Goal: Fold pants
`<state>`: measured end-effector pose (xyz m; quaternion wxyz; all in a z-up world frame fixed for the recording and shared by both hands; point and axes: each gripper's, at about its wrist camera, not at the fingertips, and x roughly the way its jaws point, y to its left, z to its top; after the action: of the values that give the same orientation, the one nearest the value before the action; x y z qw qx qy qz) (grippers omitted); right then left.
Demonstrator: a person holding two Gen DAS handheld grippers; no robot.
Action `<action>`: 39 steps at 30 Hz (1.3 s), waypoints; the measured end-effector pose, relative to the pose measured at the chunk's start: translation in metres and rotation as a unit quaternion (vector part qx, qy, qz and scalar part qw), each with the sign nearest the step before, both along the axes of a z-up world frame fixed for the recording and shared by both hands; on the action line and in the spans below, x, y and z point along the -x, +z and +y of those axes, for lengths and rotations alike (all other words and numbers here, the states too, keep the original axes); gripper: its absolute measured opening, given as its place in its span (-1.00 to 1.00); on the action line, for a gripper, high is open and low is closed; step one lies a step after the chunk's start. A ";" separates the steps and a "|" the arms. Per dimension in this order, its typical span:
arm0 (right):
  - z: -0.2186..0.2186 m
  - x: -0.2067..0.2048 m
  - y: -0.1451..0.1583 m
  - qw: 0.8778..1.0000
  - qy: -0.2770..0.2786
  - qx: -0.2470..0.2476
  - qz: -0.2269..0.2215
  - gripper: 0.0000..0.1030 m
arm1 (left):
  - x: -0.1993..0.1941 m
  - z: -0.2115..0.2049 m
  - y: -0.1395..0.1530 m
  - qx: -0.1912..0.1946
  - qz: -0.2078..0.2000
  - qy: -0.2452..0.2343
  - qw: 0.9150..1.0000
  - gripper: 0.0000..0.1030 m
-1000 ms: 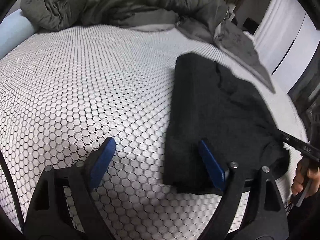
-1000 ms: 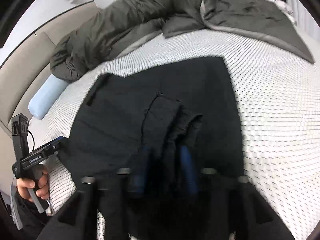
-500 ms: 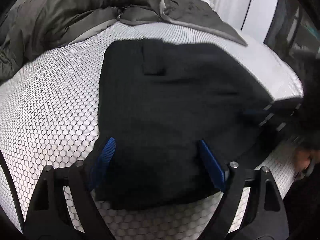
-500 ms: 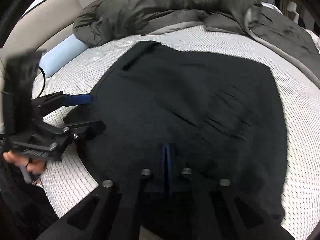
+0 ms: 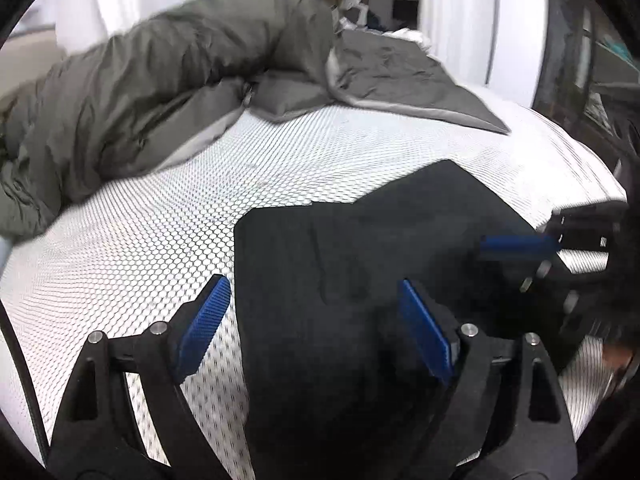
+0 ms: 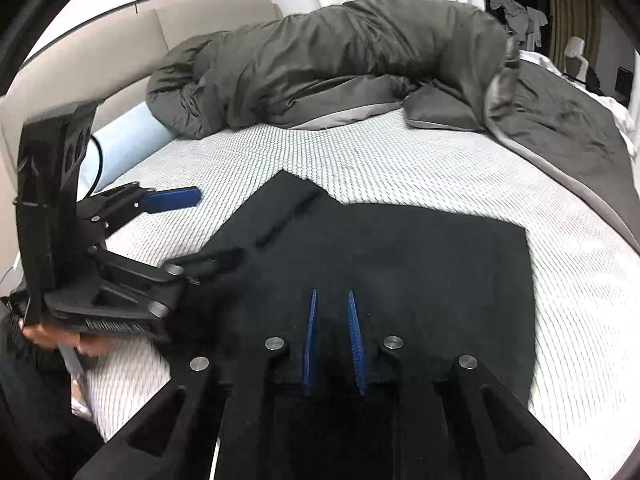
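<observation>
My left claw [image 5: 312,320] is spread wide, and nothing is between its two blue pads [image 5: 204,320]. The black pants [image 5: 360,280] lie flat on the bed [image 5: 140,240], right under and ahead of this claw. One pad hangs over the white sheet with little dots, just beside the left edge of the pants. The other pad hangs over the black cloth. I cannot tell if either pad touches what is under it. My right claw [image 6: 332,340] has its two blue pads close to each other with a thin gap between them. It sits over the near edge of the pants [image 6: 380,260], and I cannot tell if any cloth is pinched in that gap. From my right claw, the pants spread out ahead and to both sides, with a long dark strip of cloth near the far left corner. My left claw [image 6: 180,220] shows off to the left of my right claw, with one blue pad out over the white sheet and the other arm over the edge of the pants. A big gray blanket [image 6: 340,60] is bunched up far ahead of both claws, well apart from the pants. A light blue pillow [image 6: 124,144] lies at the far left, partly under the blanket
</observation>
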<state>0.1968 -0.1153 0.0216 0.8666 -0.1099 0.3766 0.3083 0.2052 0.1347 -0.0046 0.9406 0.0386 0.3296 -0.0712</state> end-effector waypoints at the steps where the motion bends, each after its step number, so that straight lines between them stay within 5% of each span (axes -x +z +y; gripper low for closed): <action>1: 0.007 -0.006 -0.001 1.000 0.002 0.010 0.006 -0.69 | -0.013 0.003 -0.003 0.014 0.016 0.001 1.000 0.59; 4: 0.036 -0.033 -0.022 0.997 0.007 0.058 0.044 -0.69 | -0.055 0.017 -0.030 0.071 0.097 0.025 0.992 0.53; 6: 0.041 -0.045 -0.039 0.994 -0.005 0.099 0.055 -0.69 | -0.068 0.024 -0.049 0.073 0.126 0.035 0.989 0.63; 9: 0.012 -0.042 -0.048 0.991 -0.021 0.132 0.028 -0.71 | -0.066 0.027 -0.046 0.073 0.126 0.032 0.989 0.73; 13: -0.038 -0.032 -0.033 0.997 -0.043 0.053 0.041 -0.76 | -0.055 0.019 -0.033 0.055 0.112 0.044 0.991 0.68; 18: -0.009 0.019 -0.008 0.999 0.021 0.028 0.012 -0.75 | -0.001 0.005 0.006 0.045 0.058 0.000 0.997 0.64; 21: 0.024 0.022 -0.023 0.997 0.038 0.060 0.019 -0.75 | 0.008 -0.005 -0.007 0.029 0.077 -0.021 0.996 0.65; 25: 0.014 0.006 -0.049 0.992 -0.026 0.122 0.011 -0.79 | -0.014 0.009 -0.037 0.029 0.122 -0.001 0.992 0.86; 28: -0.027 0.011 -0.043 0.997 -0.024 0.068 0.031 -0.81 | -0.013 0.018 -0.033 0.058 0.123 -0.016 0.991 0.87; 32: -0.077 0.037 -0.010 0.997 -0.073 -0.013 -0.003 -0.73 | -0.001 0.034 -0.022 0.083 0.110 -0.009 0.990 0.83; 36: -0.129 0.045 -0.002 0.991 -0.117 -0.069 0.011 -0.38 | 0.014 0.055 -0.022 0.106 0.107 0.026 0.988 0.83; 39: -0.154 0.041 -0.013 0.985 -0.151 -0.079 0.018 -0.09 | 0.019 0.073 -0.035 0.166 0.127 0.025 0.978 0.79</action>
<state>0.1554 -0.2689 0.0083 0.9024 0.0227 0.3783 0.2050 0.1858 0.2079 -0.0391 0.8861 -0.1356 0.4305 -0.1053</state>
